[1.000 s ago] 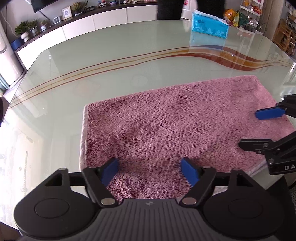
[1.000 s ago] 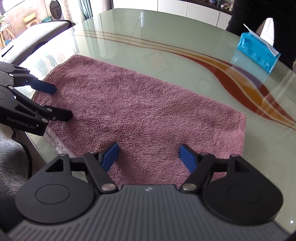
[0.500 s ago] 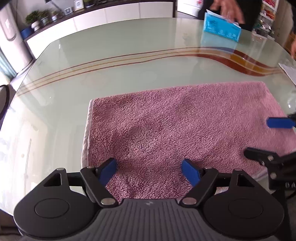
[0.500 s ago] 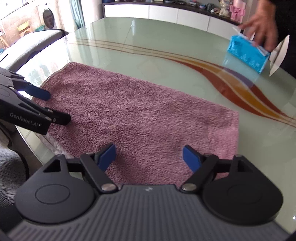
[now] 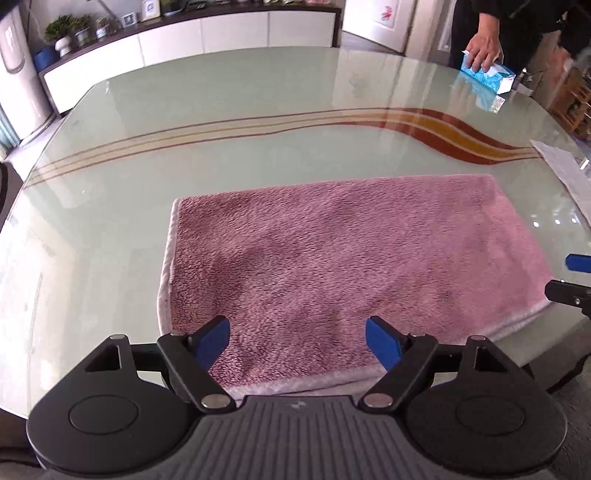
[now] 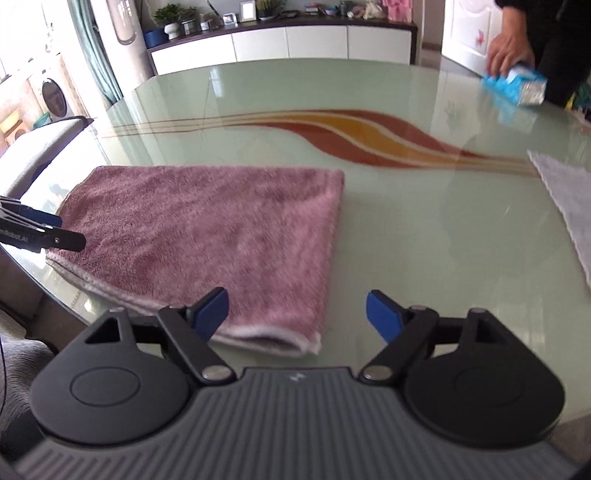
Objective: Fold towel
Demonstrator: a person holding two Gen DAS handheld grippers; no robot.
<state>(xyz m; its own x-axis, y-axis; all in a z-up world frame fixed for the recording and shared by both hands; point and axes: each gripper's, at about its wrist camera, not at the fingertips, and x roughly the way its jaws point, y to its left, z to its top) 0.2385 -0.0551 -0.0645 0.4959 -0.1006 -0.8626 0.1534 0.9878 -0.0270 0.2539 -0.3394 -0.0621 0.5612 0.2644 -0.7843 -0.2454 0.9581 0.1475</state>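
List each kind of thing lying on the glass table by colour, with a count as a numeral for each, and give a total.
Pink towel: 1
Blue tissue pack, with a person's hand on it: 1
White cloth, at the table's right edge: 1
Total: 3

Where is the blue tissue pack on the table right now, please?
The blue tissue pack sits at the table's far right edge in both views, under a person's hand, far beyond the pink towel.

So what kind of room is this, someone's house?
Most likely a home dining or living room: a large glass-topped table with a pink towel on it, a low white sideboard with potted plants and framed photos, and a tissue pack.
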